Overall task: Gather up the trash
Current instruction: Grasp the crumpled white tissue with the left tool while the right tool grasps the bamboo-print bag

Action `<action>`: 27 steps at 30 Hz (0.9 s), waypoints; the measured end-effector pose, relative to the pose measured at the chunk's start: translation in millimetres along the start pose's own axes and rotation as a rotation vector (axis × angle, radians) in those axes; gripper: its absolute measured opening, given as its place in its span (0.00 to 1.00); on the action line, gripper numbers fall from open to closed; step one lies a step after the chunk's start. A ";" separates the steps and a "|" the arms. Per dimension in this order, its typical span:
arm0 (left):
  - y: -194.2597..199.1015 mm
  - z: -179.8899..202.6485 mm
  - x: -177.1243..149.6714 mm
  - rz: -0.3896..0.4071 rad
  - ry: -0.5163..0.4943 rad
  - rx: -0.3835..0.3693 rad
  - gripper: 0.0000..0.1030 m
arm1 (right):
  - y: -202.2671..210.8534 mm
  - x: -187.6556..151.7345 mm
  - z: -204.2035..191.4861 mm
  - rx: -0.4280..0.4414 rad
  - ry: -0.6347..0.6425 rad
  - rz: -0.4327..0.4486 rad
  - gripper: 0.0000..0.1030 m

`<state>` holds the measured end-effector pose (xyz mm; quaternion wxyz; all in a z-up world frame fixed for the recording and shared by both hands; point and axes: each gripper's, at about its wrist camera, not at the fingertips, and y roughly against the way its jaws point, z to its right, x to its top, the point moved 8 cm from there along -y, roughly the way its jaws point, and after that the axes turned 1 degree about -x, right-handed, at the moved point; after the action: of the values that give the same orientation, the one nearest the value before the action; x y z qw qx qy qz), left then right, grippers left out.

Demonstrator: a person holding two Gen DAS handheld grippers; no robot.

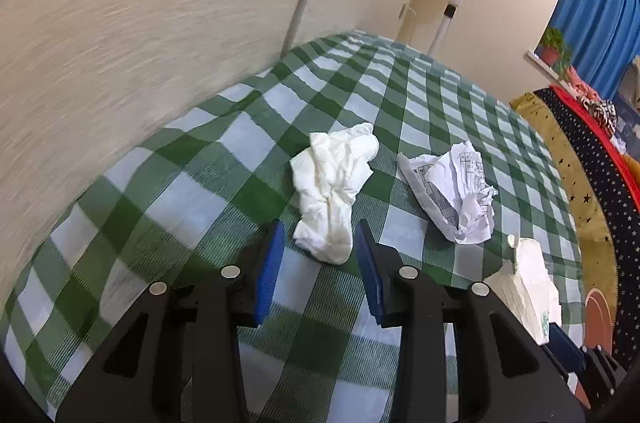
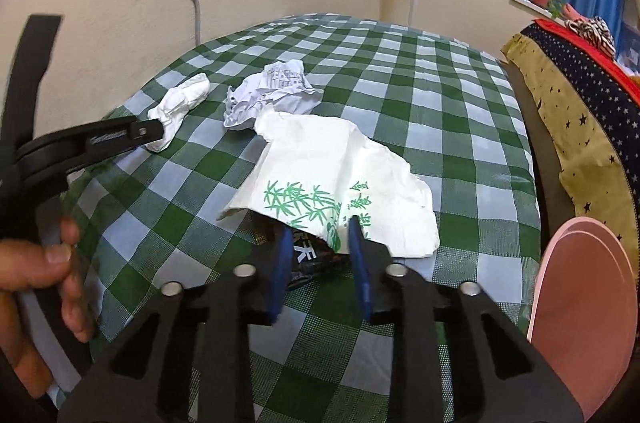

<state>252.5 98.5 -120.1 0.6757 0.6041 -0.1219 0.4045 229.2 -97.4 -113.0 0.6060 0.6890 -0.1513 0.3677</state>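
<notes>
Crumpled white tissue lies on the green checked tablecloth, long axis running from the left gripper away toward the wall; its near end sits between the parted blue pads, contact unclear. Beside it: printed paper wad. Right gripper is closed on a dark wrapper under the bamboo-print napkin.

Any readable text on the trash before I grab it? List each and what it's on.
"天" in white: dark wrapper under the white packet.
Green characters beside bamboo print: white packet, too blurred to read.
Printed table text: crumpled paper, too small to read.
Crumpled tissue: none.
</notes>
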 end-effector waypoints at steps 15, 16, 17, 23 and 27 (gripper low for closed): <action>-8.4 -5.1 -5.4 -0.049 0.008 0.027 0.12 | 16.9 7.5 12.0 0.005 -0.045 0.046 0.02; -6.8 -5.1 -5.2 -0.046 0.007 0.026 0.11 | 20.7 9.0 14.1 0.009 -0.057 0.055 0.02; -4.5 -4.4 -5.4 -0.041 0.003 0.027 0.11 | 23.5 10.0 15.9 0.008 -0.065 0.061 0.01; 16.1 3.1 -6.7 -0.006 -0.021 0.008 0.10 | 43.5 14.1 27.0 0.008 -0.119 0.101 0.01; 35.8 11.4 -7.7 0.022 -0.052 -0.023 0.10 | 58.2 13.6 35.7 0.009 -0.152 0.122 0.01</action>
<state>226.4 83.0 -96.7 0.6747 0.6053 -0.1506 0.3946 212.0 -140.8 -61.4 0.5661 0.7071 -0.2367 0.3514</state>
